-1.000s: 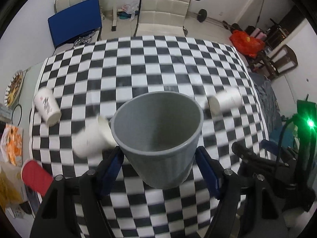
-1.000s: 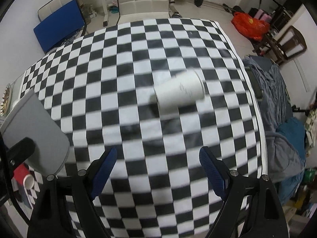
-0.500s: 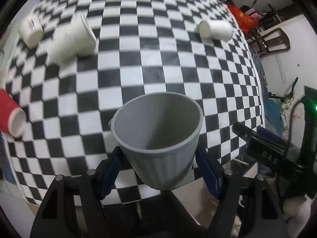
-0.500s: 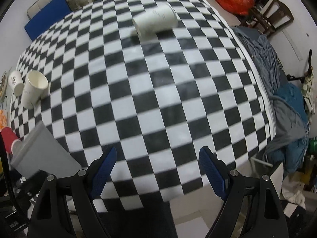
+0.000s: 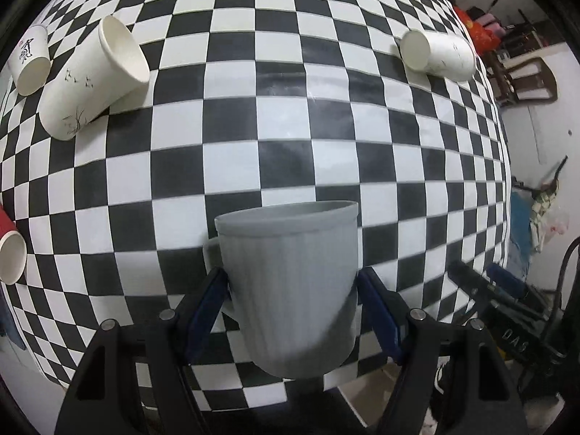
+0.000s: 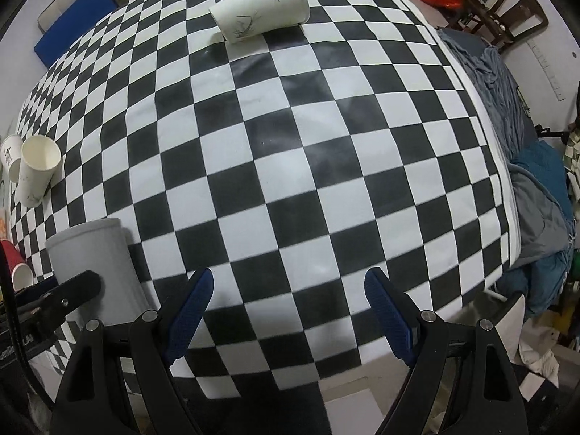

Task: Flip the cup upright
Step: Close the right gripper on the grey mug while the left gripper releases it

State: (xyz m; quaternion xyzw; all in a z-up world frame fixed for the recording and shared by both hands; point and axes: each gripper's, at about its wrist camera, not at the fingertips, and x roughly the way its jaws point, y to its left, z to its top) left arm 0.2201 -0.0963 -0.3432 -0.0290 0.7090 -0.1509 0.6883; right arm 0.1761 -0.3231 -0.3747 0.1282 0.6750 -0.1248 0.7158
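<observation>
1. The left hand-held gripper (image 5: 291,302) clamps a ribbed grey cup (image 5: 290,282) by its lower sides, blue pads pressed against both walls, mouth up, at the near edge of the checkered desk (image 5: 290,116).
2. The left wrist view alone shows the cup's handle stub (image 5: 212,253) on its left side and a red cup (image 5: 9,253) lying at the far left edge.
3. The right wrist view shows the same grey cup (image 6: 96,261) from the side, upright; whether its base touches the desk cannot be told.
4. The right hand-held gripper (image 6: 288,302) hangs wide open over the desk's near edge, holding nothing.
5. A white paper cup (image 6: 259,7) lies on its side at the far end; two more (image 6: 36,166) lie at the left.
</observation>
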